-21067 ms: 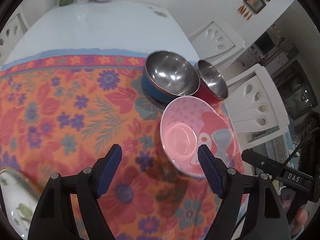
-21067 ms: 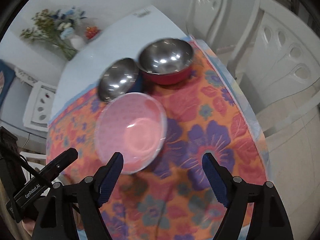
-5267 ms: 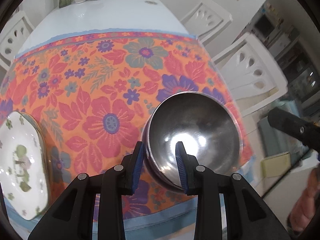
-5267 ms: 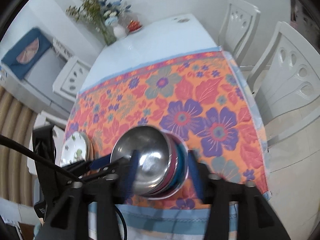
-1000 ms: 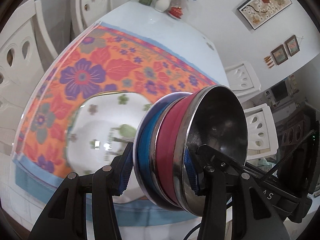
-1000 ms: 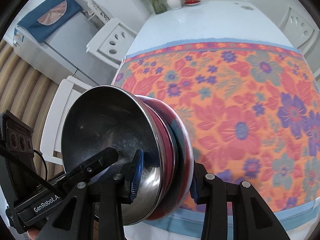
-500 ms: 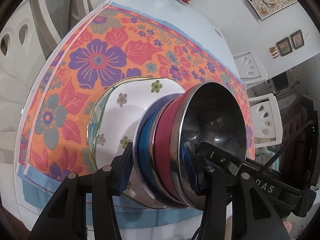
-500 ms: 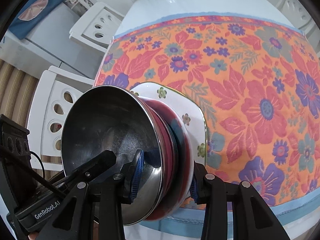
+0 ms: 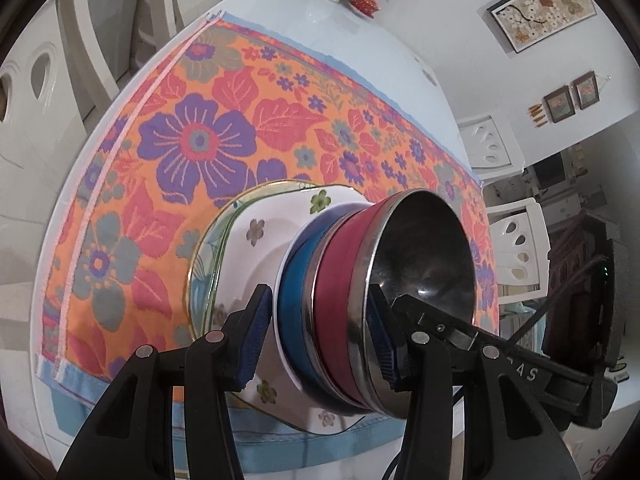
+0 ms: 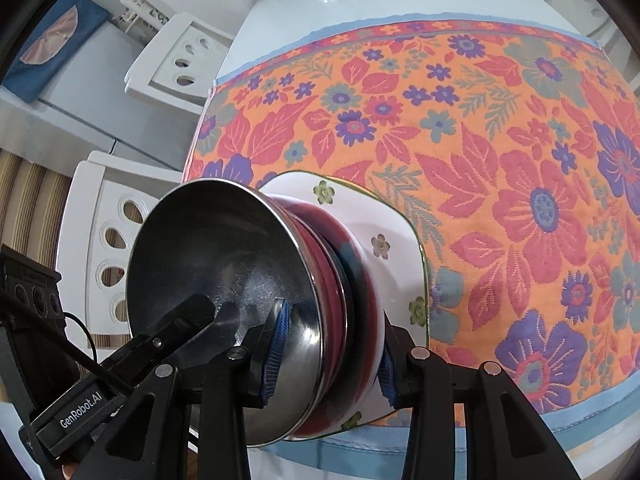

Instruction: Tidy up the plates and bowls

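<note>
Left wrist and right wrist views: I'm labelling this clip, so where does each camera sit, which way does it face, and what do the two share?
Left wrist: on the left gripper, looking steeply down over the floral tablecloth; its fingers clamp the bowl stack; the other gripper enters at right.
Right wrist: on the right gripper, looking steeply down; its fingers clamp the stack's opposite rim.
Shared: bowl stack, flowered plate under it, tablecloth, white chairs.

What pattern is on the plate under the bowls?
White with small scattered flowers, green and greyish, and a thin green rim line on the plate; clearest in the right wrist view.
</note>
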